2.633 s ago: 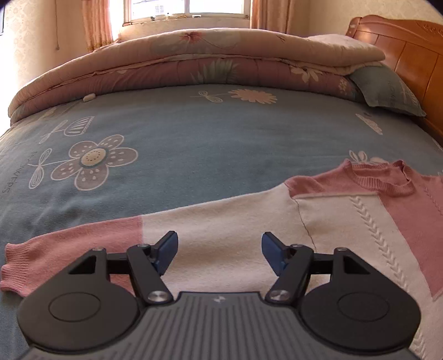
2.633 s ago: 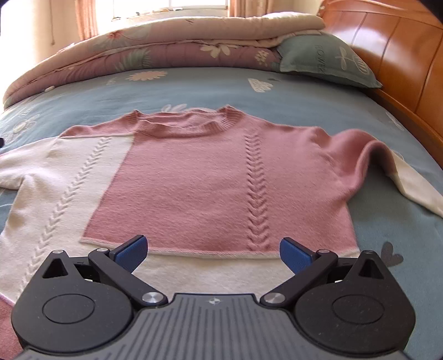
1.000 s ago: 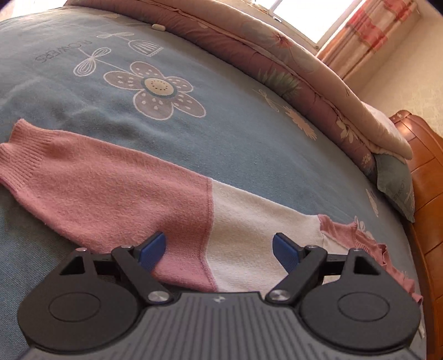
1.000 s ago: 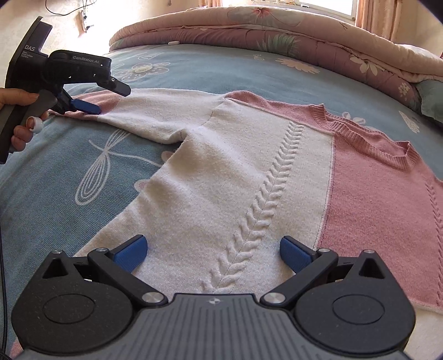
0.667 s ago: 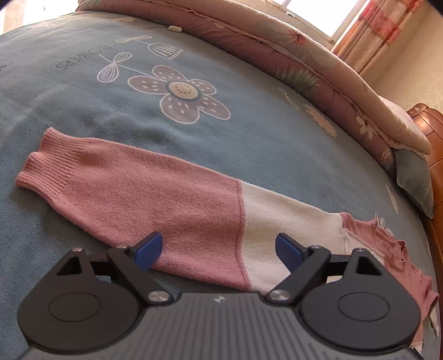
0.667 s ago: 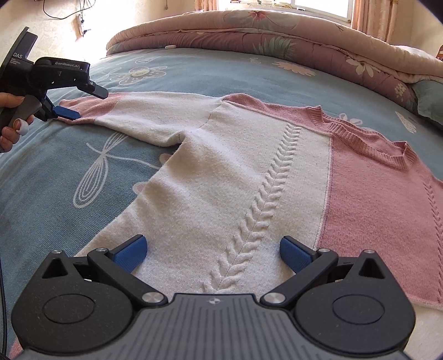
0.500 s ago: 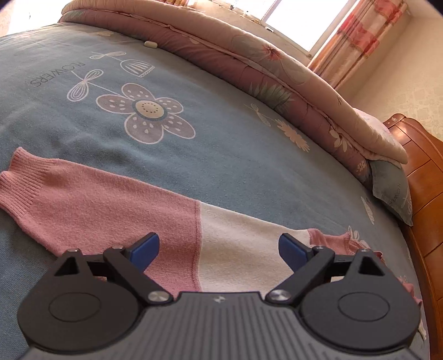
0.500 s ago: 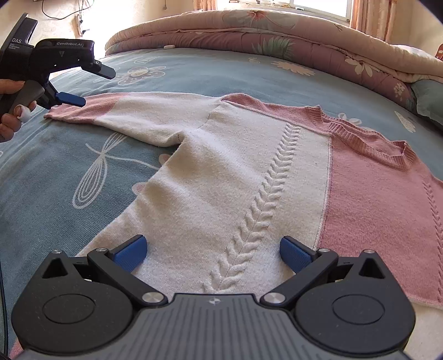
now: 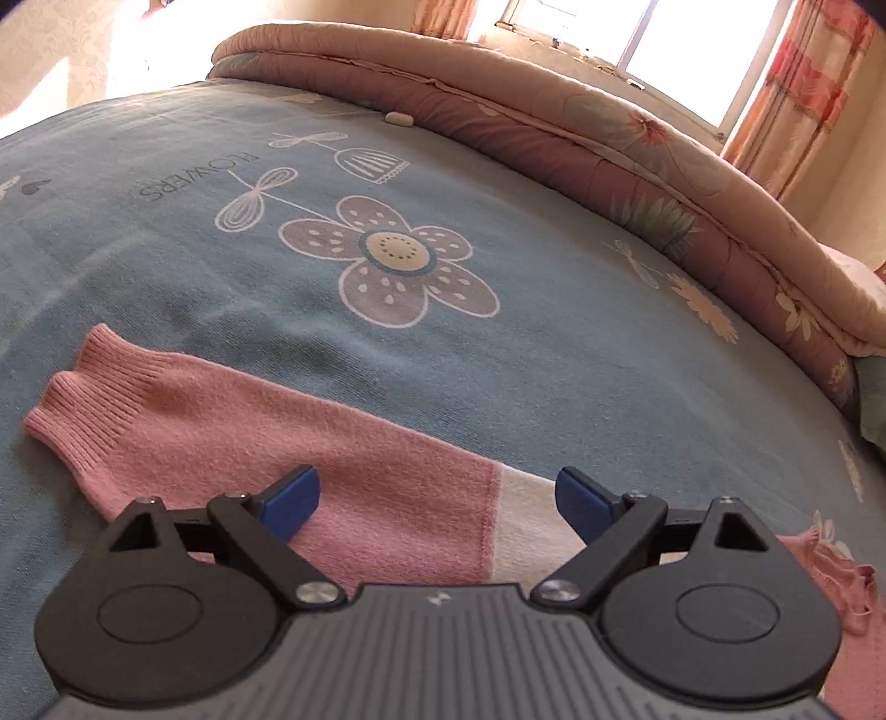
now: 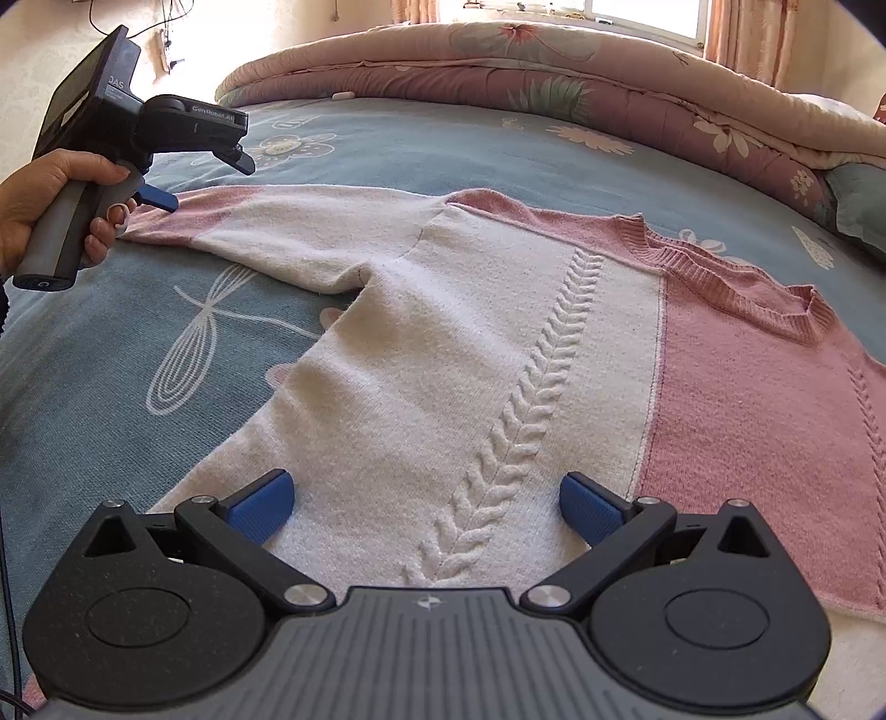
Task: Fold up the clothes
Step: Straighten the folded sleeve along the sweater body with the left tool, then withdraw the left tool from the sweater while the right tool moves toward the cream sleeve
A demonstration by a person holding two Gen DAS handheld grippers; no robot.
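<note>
Bedspread (image 9: 554,354) is showing "FLOWERS", upside down from the left wrist view, beside a printed flower (image 9: 407,263). Left gripper (image 10: 207,180) is carrying "GenRobot.AI" on its body and "DAS" on its rear block. A hand (image 10: 52,202) is gripping its handle, tilting it down at the sweater's (image 10: 498,354) pink sleeve (image 9: 266,443); jaws are standing wide, blue pads over the sleeve, nothing clamped. Right gripper (image 10: 423,504) is angling down over the cream hem, jaws spread wide, holding nothing. Sweater is lying flat on the bedspread, sleeve stretched sideways. Rolled quilt (image 10: 554,72) is lining the far edge under a window (image 9: 637,39).
</note>
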